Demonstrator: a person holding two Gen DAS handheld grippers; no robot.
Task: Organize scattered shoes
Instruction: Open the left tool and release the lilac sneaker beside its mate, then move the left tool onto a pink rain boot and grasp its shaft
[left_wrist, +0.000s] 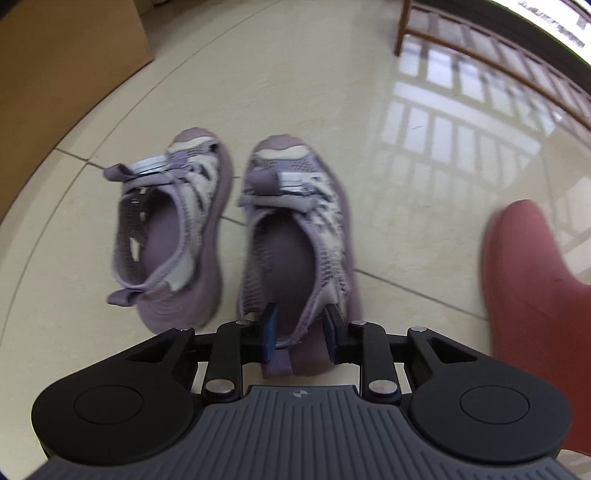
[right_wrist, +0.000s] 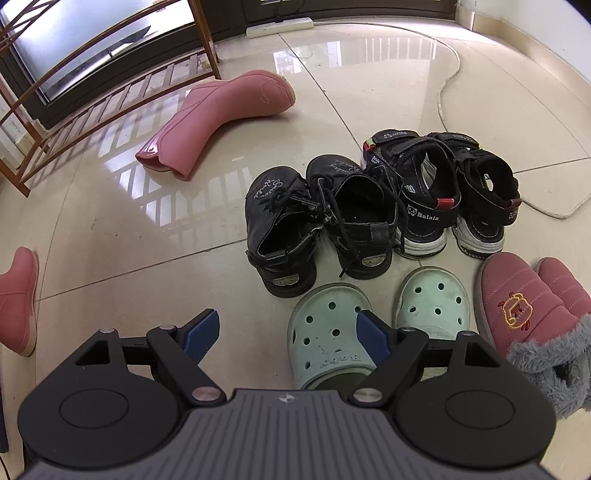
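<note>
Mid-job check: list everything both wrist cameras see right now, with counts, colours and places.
purple sneakers: 2, lilac, side by side on the floor, left wrist view
pink boots: 2, one lying by the rack, one at the frame's left edge
black lace-up shoes: 2, centre
black sandals: 2, behind them
green clogs: 2, mint, nearest
pink slippers: 2, grey-furred, right
shoe rack: 1, brown, empty
white cable: 1, far floor
cardboard box: 1, brown
left gripper: astride a sneaker's heel
right gripper: open, empty
</note>
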